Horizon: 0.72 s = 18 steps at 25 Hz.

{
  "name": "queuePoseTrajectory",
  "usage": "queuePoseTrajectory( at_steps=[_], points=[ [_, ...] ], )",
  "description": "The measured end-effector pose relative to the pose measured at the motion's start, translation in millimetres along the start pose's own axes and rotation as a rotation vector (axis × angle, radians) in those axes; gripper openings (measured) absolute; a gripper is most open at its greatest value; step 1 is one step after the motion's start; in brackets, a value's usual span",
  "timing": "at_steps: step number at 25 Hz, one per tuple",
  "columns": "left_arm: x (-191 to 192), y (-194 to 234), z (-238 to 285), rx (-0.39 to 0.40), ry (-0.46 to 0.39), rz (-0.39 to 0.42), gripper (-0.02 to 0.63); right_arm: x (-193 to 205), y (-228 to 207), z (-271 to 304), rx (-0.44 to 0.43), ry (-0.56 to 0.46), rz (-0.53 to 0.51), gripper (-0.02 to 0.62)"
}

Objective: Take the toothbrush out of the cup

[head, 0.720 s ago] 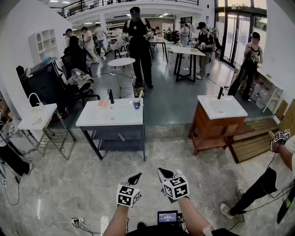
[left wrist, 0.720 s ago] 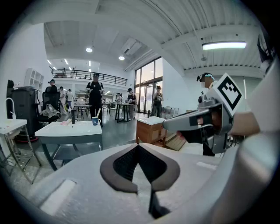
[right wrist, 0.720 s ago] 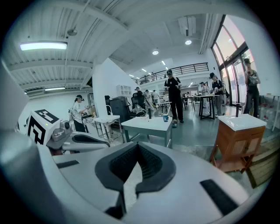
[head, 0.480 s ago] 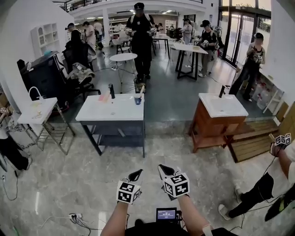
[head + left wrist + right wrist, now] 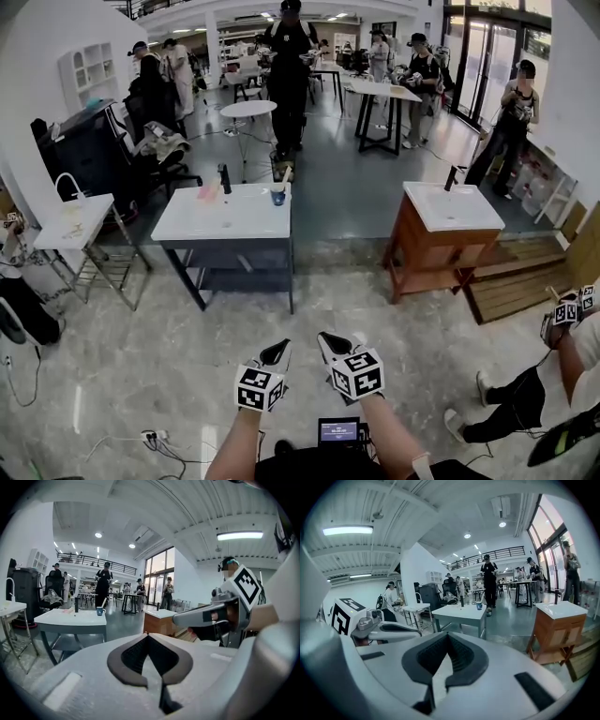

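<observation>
A small blue cup (image 5: 277,197) stands at the back right corner of a white washbasin table (image 5: 225,225), far ahead of me, with a toothbrush (image 5: 284,178) leaning out of it. The cup (image 5: 100,611) looks tiny in the left gripper view, and the cup (image 5: 479,606) is just as small in the right gripper view. My left gripper (image 5: 277,352) and right gripper (image 5: 329,340) hang side by side low in front of my body, well short of the table. Both are shut with nothing between their pads.
A black tap (image 5: 225,178) stands at the table's back left. A wooden washbasin cabinet (image 5: 439,242) is to the right, and a small white side table (image 5: 66,230) to the left. Several people stand behind. Another person (image 5: 525,394) sits at the lower right.
The view has drifted slightly, with the white table a little higher in the picture. Both grippers keep their place and stay shut.
</observation>
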<state>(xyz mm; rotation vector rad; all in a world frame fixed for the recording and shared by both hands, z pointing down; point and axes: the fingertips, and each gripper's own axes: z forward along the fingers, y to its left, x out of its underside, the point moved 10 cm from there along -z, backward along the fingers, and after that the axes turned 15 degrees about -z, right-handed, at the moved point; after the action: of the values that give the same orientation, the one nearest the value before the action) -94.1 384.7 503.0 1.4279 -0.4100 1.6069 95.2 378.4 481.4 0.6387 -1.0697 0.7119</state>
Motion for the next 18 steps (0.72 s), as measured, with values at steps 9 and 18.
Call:
queuePoseTrajectory(
  at_steps=[9, 18],
  points=[
    [10.4, -4.2, 0.9, -0.012, 0.024, 0.019, 0.009, 7.2, 0.6, -2.7, -0.017, -0.002, 0.003, 0.008],
    [12.0, -18.6, 15.7, -0.032, 0.029, 0.032, 0.009, 18.8, -16.1, -12.0, -0.032, -0.003, 0.014, 0.008]
  ],
)
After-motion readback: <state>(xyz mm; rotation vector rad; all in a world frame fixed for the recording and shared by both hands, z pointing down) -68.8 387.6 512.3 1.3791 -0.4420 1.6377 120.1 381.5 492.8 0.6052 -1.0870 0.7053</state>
